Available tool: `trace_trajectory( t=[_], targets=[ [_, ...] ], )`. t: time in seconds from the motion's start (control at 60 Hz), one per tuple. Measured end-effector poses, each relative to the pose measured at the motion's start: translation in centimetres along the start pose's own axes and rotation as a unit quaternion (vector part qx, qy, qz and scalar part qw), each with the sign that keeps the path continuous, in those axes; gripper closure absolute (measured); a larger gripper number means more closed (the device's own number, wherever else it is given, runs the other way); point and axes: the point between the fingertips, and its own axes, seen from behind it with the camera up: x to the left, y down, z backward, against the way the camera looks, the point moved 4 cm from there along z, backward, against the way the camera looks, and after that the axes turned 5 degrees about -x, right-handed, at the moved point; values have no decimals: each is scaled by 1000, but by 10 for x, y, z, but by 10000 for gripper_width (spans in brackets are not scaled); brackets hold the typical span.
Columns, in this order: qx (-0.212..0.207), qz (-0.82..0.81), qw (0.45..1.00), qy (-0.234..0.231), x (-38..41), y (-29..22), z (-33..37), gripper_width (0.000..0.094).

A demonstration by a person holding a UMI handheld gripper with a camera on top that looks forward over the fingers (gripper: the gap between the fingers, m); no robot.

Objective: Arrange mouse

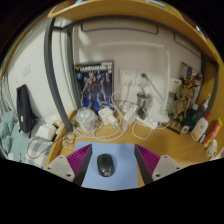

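Resting between the claw's (105, 165) spread fingers, untouched by either, a dark mouse (104, 163) lies on the tabletop (160, 142), a poster (96, 82) beyond it.

A dark grey, nearly black mouse (105, 166) rests on a blue-grey mouse mat (113, 163), at six o'clock in the gripper view. On either side of the mat, the gripper (111, 162) shows magenta pads (76, 158) with a ridged, striped texture, at seven and five o'clock. The desk (170, 143) is warm orange-brown wood. Towards twelve o'clock, a poster (95, 82) has a blue and black figure on a pale ground with a dark title band. The wall (130, 50) behind is off-white. At three o'clock stand bottles (205, 110) in red and white. At nine o'clock sits a black object (25, 105) against pale teal fabric.
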Motion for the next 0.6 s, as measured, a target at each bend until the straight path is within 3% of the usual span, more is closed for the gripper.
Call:
trace_trajectory(
  t=[0.283, 0.6],
  targets=[
    [-60, -15, 998, 5, -60, -58, 93, 92],
    [-63, -27, 998, 8, -139, -38, 147, 104]
  ],
)
